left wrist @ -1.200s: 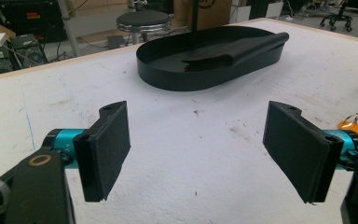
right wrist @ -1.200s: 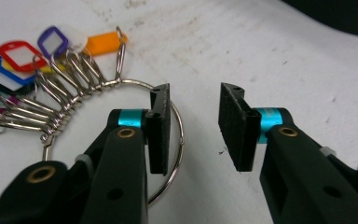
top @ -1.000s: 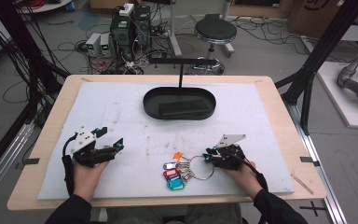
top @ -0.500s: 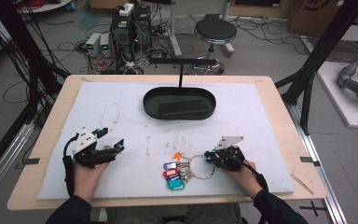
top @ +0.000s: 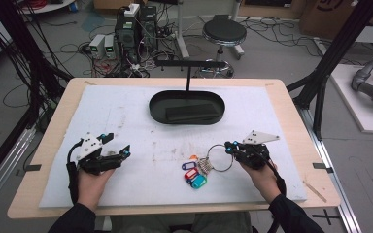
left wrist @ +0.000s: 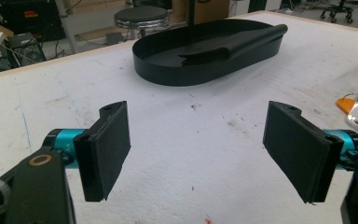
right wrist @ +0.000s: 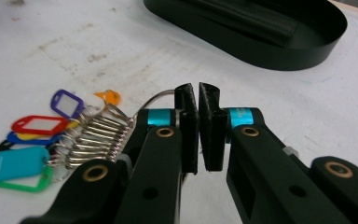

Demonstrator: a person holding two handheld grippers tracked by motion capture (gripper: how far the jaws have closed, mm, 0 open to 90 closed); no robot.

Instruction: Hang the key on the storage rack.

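A grey floor (top: 281, 53) strewn with cables surrounds the wooden table (top: 291, 104). Beyond the table's far edge stand a black round stool (top: 224, 33) and stacked electronics boxes (top: 126, 29). Black frame posts (top: 337, 53) rise beside its far right corner.

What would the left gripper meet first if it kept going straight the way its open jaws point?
Probably the black oval tray: beyond the left gripper lies bare white table cover, then the tray's wall. Depth is unclear, so its line could pass slightly aside.
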